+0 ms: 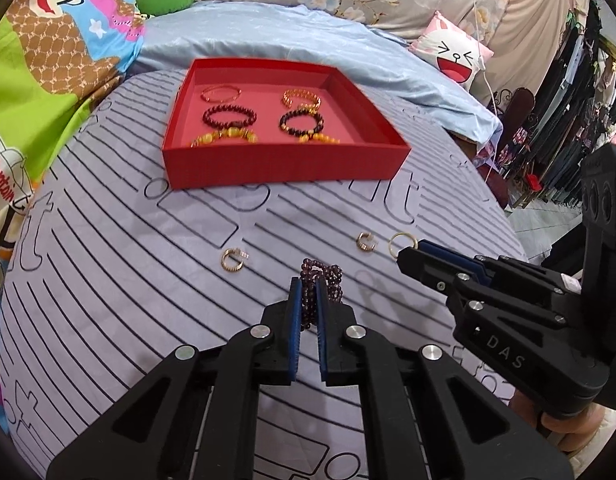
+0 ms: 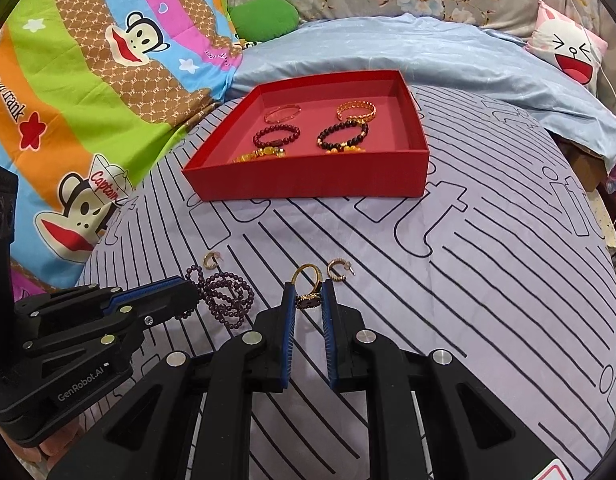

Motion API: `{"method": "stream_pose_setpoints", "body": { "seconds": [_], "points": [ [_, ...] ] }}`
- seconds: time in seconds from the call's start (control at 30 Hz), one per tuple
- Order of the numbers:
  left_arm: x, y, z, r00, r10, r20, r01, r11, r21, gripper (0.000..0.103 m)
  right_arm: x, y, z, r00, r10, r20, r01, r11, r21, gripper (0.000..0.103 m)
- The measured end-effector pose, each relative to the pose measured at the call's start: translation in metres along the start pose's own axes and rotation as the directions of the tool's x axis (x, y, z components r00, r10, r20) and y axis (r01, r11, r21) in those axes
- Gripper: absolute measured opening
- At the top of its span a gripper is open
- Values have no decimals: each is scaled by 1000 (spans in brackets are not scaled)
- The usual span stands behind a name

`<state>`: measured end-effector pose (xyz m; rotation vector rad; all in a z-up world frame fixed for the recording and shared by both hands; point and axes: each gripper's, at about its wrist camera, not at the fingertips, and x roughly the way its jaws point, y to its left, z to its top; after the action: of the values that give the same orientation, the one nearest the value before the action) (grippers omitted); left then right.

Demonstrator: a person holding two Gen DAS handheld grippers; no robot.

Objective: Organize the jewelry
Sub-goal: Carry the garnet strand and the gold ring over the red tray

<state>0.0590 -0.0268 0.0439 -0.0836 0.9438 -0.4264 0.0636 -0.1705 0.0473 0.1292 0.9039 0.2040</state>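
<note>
Pinching purple bead strand (image 1: 322, 280) — left gripper (image 1: 306, 284), angled downward

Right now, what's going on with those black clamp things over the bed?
A person is sorting jewelry with two hand-held grippers. The left gripper is shut on a purple bead strand; the right gripper is shut on a gold ring. Two small gold hoop earrings lie on the striped sheet. Beyond them, the red box already holds six bracelets.
</note>
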Motion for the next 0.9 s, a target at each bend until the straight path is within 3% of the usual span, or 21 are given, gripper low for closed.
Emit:
{"method": "stream_pose_setpoints", "body": {
  "seconds": [0.57, 0.9],
  "points": [
    [-17, -6, 68, 990, -22, 139, 16, 999, 42, 7, -5, -4, 60, 996, -2, 94, 3, 1000, -12, 12],
    [2, 6, 130, 981, -2, 194, -3, 1000, 26, 7, 18, -12, 110, 993, -12, 120, 13, 1000, -5, 12]
  ]
}}
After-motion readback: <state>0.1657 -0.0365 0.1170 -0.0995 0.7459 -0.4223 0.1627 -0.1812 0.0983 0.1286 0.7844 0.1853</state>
